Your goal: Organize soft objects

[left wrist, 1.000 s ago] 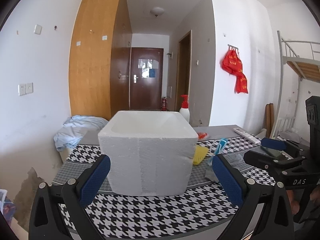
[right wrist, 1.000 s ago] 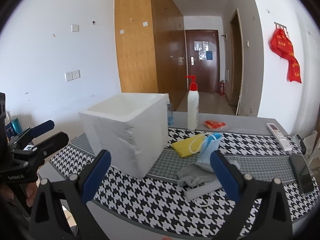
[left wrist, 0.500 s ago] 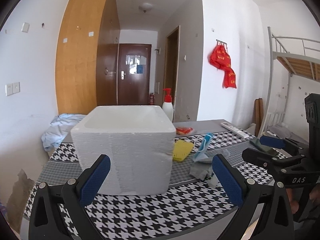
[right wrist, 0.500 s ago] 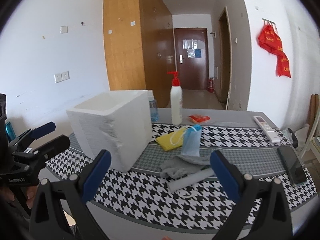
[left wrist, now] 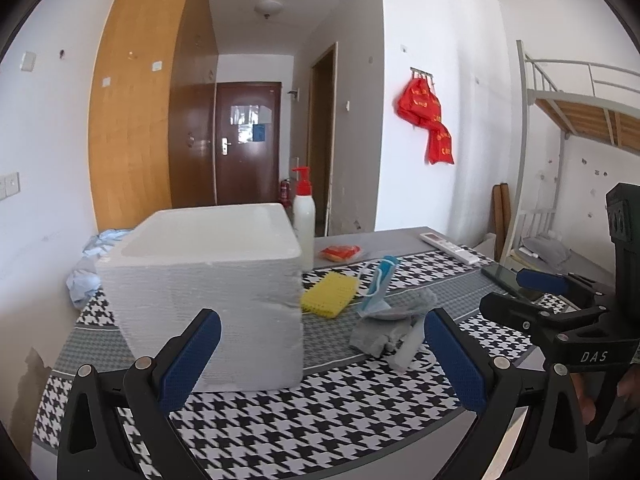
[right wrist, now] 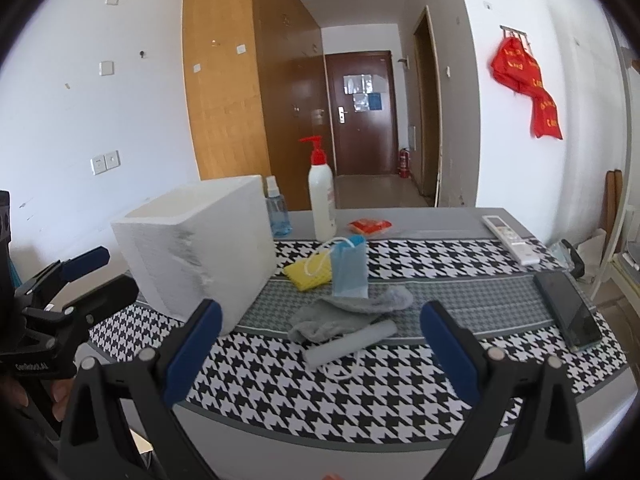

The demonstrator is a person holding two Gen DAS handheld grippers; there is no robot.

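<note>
Both my tools are spread wide, holding nothing: left tool, right tool. On the bench, the foam box stands at 10 o'clock. The grey sock, blue mask and yellow cloth lie at 12 o'clock, beside the box

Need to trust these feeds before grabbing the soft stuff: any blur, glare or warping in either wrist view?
Left wrist: the houndstooth cloth near the lens is smeared by motion blur; the foam box is sharp enough. Right wrist: crisper, gray sock and blue mask clear. Both: heavy fisheye bending at the walls, dark corners, no strong glare.
</note>
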